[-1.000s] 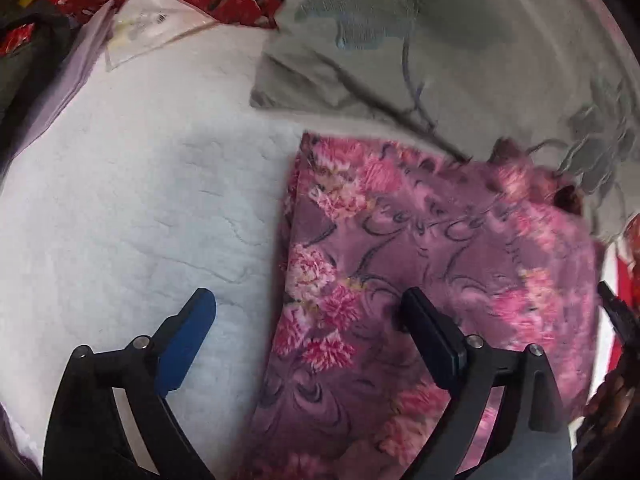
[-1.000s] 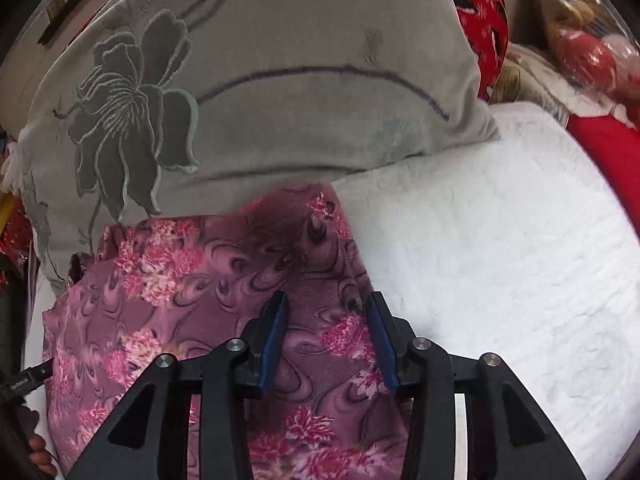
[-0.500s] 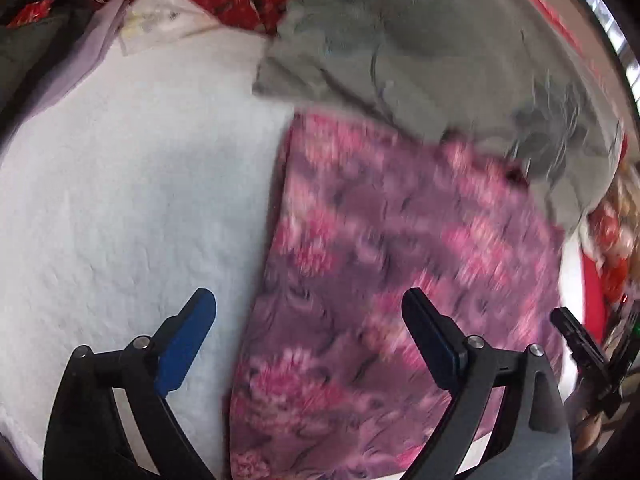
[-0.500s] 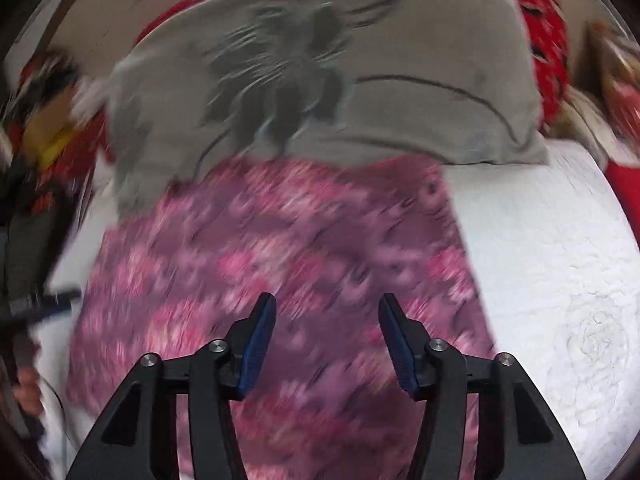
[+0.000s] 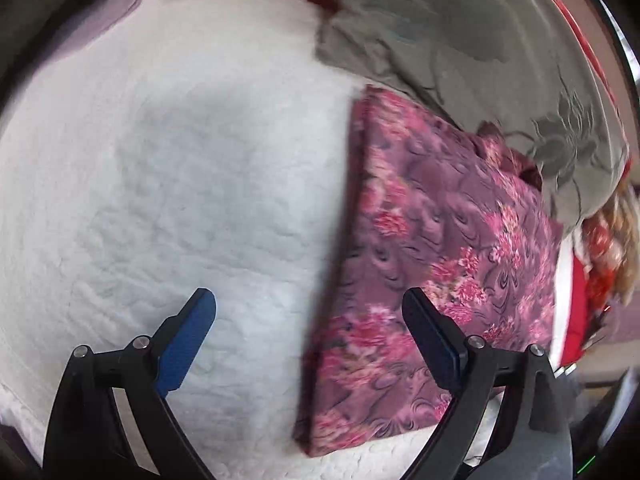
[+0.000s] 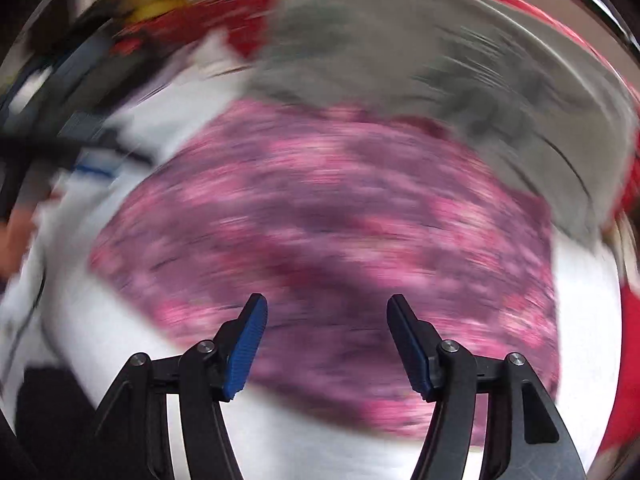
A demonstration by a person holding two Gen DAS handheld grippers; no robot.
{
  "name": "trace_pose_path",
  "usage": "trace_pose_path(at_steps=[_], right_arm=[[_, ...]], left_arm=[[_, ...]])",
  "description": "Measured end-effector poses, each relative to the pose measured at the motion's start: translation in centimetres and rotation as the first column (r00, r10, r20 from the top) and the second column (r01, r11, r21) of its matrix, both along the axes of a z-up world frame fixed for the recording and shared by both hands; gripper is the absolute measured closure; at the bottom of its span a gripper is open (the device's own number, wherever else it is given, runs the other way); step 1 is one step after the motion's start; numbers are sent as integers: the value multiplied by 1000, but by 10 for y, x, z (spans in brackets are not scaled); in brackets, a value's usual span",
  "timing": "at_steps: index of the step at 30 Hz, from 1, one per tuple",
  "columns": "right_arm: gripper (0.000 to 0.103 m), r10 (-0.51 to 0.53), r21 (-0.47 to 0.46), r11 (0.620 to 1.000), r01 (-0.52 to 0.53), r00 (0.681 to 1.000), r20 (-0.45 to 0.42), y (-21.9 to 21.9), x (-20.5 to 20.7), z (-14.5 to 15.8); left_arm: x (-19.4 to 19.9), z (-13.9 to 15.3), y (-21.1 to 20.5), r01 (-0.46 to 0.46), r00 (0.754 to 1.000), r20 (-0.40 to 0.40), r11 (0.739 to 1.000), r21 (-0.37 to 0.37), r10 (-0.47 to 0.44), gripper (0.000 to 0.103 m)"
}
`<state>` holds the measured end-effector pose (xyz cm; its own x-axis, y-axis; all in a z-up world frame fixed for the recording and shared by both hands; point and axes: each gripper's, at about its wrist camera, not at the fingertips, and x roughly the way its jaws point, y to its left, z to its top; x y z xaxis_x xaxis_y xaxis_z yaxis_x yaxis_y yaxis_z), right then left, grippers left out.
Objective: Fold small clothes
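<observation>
— Where is the cloth [image 5: 432,264] lying?

— Flat on the white blanket [image 5: 192,184], folded into a rough rectangle, purple with pink flowers. Its far edge touches the grey pillow [image 5: 480,52] at the back of the blanket. From the left wrist view, the left gripper [image 5: 308,320] straddles the cloth's left edge: one finger is over bare blanket, the other over the cloth.

— And the jaws?

— Spread wide, holding nothing. The right gripper [image 6: 326,330] is also wide apart and empty, hanging over the near part of the cloth [image 6: 328,220]. That view is heavily blurred, so I cannot tell whether the fingers touch the fabric.

— What has changed from a second ago?

— The right gripper's jaws were narrow then, with fabric between its fingers; now they are far apart and the cloth lies lower and fuller in its view. The left gripper was wide then too, but the cloth now sits further to the right in its view.
</observation>
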<state>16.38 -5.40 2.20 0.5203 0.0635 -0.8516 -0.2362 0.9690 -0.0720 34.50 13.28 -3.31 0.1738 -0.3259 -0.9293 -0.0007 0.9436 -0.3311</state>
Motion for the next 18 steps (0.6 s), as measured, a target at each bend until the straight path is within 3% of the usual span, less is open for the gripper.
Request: trace_pose_path(at_steps=[3,7,10,14,16,17,18], right_arm=[[39,148,-66,987,-148,989,-5,57,-10,-15],[39,315,-189,931,-311,949,-11,126,-29,-45],[35,377,-354,878,-323,922,94,160,-33,-54],[37,363,-451,858,-246,912,193,175,-16,-60],[67,364,-487,845,-220,904,223,177,-7,-63],[94,361,-497,840,-216,907,216,177,0,-63],[96,354,-482,847,-223,914,199,177,5,-62]], left_arm=[[-9,0,12,-2,1000,-22,1000,-16,2,8],[-8,-3,23,10,999,-37,1000,-22,-11,8],[0,-8,22,10,999,-50,999,-41,-12,8],[15,-14,16,9,996,-89,996,-85,-17,8],[21,-16,11,16,994,-106,992,-123,-29,8],[23,-16,7,22,993,-112,990,-139,-38,8],[27,-17,2,31,992,-117,987,-158,-50,8]])
